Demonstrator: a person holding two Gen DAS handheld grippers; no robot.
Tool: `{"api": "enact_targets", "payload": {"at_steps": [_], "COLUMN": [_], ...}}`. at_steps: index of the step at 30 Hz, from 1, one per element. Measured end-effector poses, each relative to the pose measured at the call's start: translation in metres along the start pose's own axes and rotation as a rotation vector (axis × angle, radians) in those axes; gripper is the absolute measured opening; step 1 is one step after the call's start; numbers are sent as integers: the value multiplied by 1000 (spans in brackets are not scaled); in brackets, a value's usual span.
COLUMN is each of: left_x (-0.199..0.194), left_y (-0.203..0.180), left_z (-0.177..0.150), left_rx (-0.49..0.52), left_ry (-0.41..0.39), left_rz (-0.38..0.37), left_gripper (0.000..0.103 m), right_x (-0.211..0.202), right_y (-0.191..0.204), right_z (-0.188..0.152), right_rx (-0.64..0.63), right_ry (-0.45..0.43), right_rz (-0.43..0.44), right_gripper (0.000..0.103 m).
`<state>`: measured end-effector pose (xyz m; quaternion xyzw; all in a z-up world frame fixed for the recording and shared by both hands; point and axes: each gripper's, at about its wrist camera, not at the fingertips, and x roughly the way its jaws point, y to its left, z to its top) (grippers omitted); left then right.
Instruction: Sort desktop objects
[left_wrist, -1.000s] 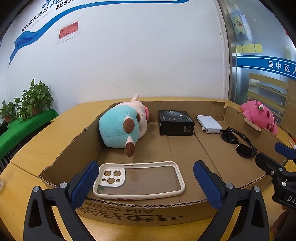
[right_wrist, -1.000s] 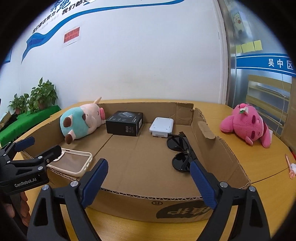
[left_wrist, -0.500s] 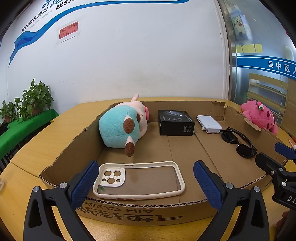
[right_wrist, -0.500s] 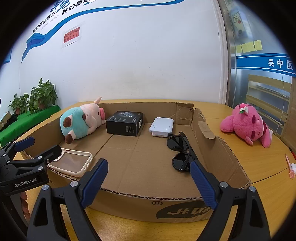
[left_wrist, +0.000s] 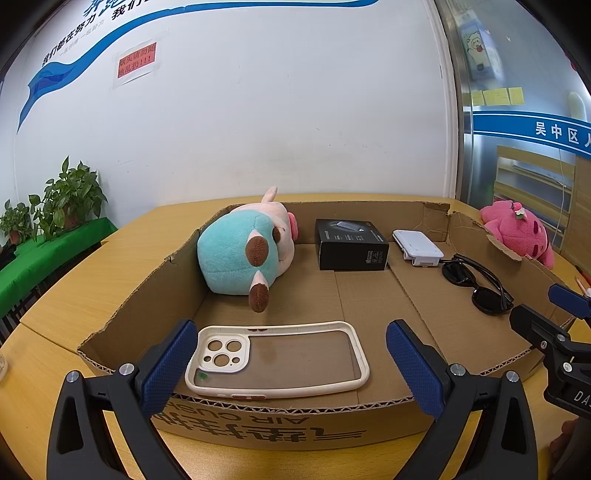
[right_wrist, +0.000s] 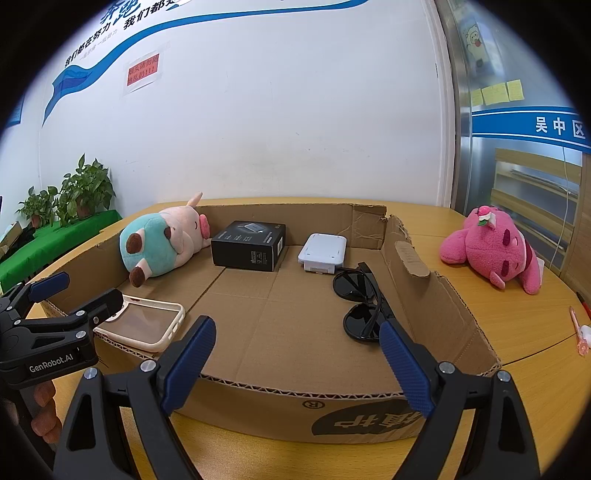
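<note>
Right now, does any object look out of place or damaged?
Yes. The pink plush toy lies on the table outside the cardboard box, while the other items are inside. The box's right wall is torn and ragged along its top edge.

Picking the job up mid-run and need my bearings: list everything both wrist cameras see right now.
cardboard tray: 1, brown, on the table, low-walled and open-topped
cow plush: 1, teal and pink, in the tray's far left corner, on its side
black box: 1, black, along the tray's far wall
white device: 1, white, beside the black box
sunglasses: 1, black, in the tray by its right wall
phone case: 1, cream rim, in the tray's near left corner
pink plush: 1, pink, on the table outside the tray, to its right
pen: 1, pink, near the table's right edge
table: 1, yellow wood
potted plants: several, green, far left
left gripper: 1, black with blue pads, jaws open, empty
right gripper: 1, same, jaws open, empty
</note>
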<state>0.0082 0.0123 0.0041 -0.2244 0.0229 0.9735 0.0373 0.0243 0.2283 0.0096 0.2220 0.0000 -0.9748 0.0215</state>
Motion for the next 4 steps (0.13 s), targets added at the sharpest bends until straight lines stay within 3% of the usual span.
{"api": "enact_targets", "payload": {"at_steps": [4], "left_x": [0], "left_y": [0], "left_z": [0], "left_rx": [-1], "left_ry": [0], "left_rz": [-1], "left_gripper": [103], "right_x": [0], "right_y": [0], "right_z": [0], "right_rx": [0], "right_ry": [0], "right_rz": [0], "right_gripper": [90]}}
